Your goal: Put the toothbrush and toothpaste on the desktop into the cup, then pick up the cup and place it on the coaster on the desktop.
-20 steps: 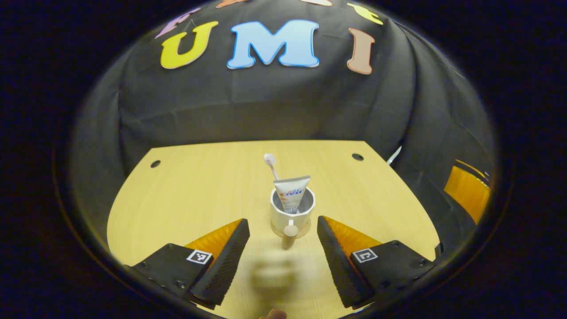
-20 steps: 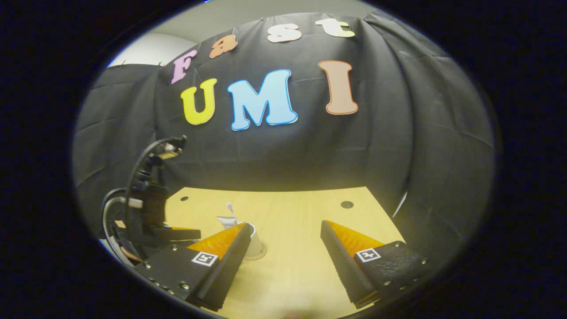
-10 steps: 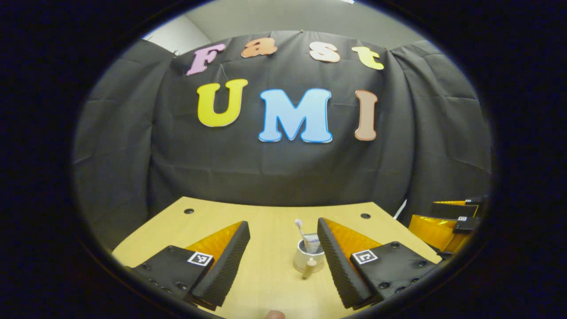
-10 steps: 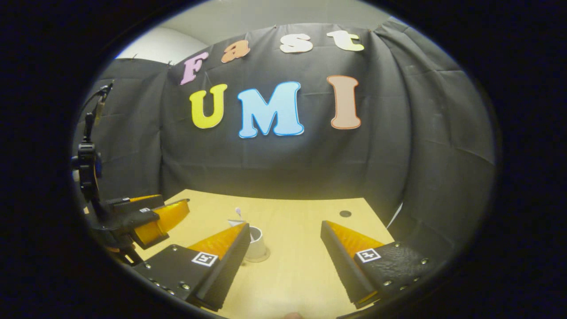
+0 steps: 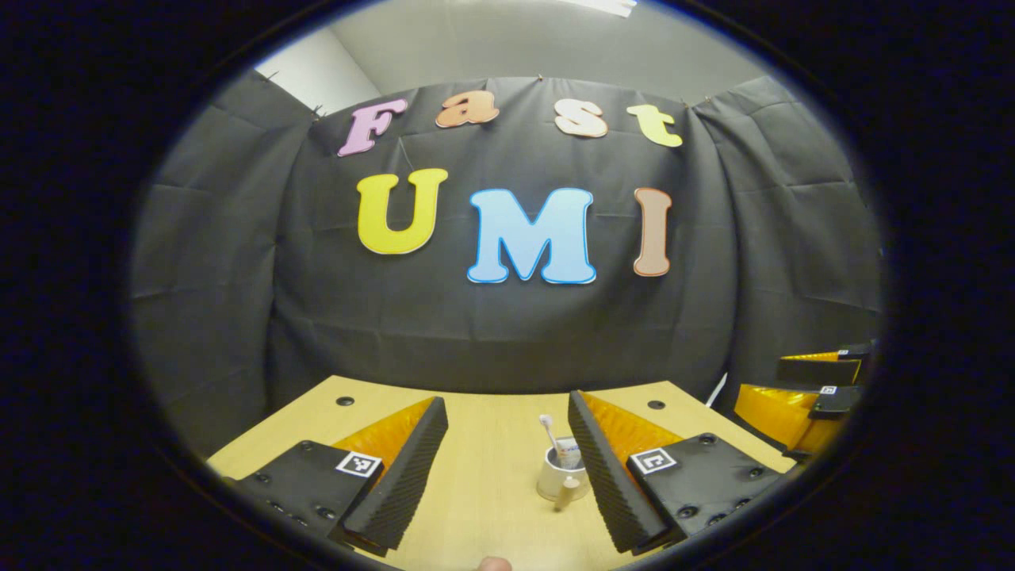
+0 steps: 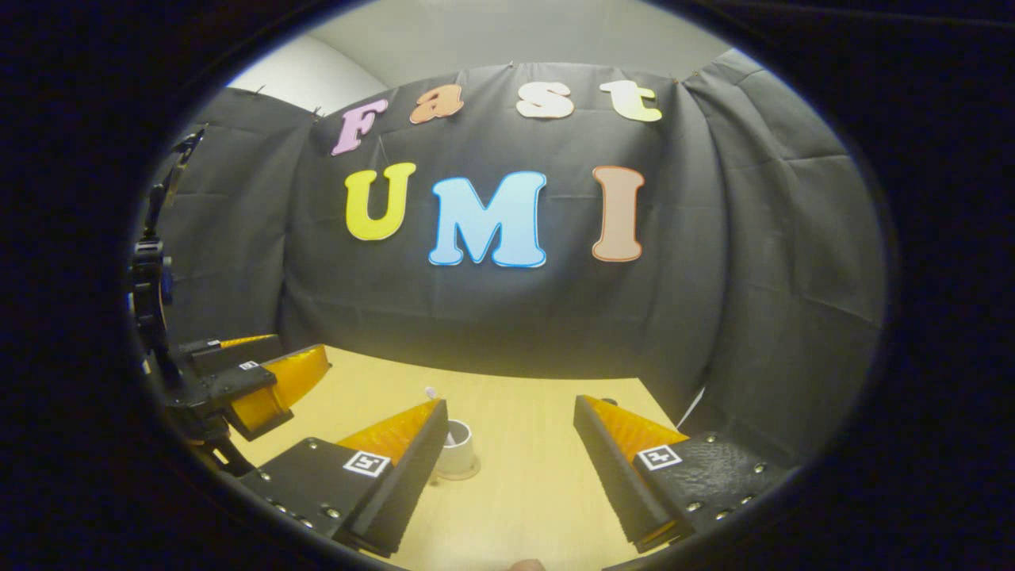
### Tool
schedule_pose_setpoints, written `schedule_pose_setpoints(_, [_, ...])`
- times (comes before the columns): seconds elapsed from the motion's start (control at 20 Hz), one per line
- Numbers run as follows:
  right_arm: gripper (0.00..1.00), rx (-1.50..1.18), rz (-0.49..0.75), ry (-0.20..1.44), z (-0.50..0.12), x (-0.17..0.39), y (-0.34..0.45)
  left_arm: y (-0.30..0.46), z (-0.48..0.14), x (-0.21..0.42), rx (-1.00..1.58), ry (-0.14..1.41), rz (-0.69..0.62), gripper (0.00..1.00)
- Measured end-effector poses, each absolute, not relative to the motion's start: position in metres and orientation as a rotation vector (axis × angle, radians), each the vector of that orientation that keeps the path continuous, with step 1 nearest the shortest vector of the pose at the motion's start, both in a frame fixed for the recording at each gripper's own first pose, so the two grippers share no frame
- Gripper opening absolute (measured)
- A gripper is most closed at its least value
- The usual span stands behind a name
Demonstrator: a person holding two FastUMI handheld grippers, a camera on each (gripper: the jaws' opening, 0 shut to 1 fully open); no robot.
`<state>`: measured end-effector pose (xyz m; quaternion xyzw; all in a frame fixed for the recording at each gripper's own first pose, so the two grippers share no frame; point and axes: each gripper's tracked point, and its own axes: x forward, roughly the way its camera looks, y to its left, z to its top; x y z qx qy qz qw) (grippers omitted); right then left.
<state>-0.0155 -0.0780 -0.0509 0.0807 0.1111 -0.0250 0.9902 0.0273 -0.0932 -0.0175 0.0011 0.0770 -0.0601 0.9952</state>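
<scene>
**A:** Status check. Where do the task items stand?

**B:** The white cup (image 5: pixel 558 480) sits on the bench (image 5: pixel 484 484), resting on a round tan coaster (image 6: pixel 458 473) whose edge peeks out under its base. The toothbrush (image 5: pixel 547 428) stands in the cup, head up, and the toothpaste (image 5: pixel 568 450) tube is in there beside it. Judging from that, both loading steps and the placement look done; I see nothing left on the bench to collect.

**A:** And the tools?

**B:** The left gripper (image 5: pixel 507 468) hangs above the bench with its fingers wide apart and nothing between them; the cup lies ahead, close to the inner edge of the finger on the right of the left gripper view, though I cannot tell whether it touches. The right gripper (image 6: pixel 511 468) is likewise spread and empty. In its view the cup stands just past the finger on the left side, partly hidden by it. Each tool shows in the other's view, off to the side, well apart from the cup.

**A:** Any writing worth logging?

**B:** The toothpaste tube carries printing, but it is too small to make out. The finger blocks wear square black-and-white marker tags (image 5: pixel 655 459), no text.
</scene>
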Motion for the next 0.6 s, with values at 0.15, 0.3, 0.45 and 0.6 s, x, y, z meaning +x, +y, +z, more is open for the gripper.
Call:
schedule_pose_setpoints(0.15, [0.97,0.173,-0.068,0.215,-0.043,-0.014,-0.076,-0.084,-0.012,0.029,0.021,0.138,-0.129,0.98])
schedule_pose_setpoints(0.3, [0.97,0.194,-0.087,0.196,-0.032,-0.013,-0.075,-0.075,-0.01,0.031,0.037,0.123,-0.142,0.98])
schedule_pose_setpoints(0.45, [0.97,0.184,-0.103,0.182,-0.025,-0.017,-0.077,-0.076,-0.005,0.029,0.038,0.12,-0.149,0.96])
schedule_pose_setpoints(0.6, [0.97,0.164,-0.106,0.159,-0.018,-0.024,-0.082,-0.08,-0.001,0.025,0.036,0.114,-0.142,0.99])
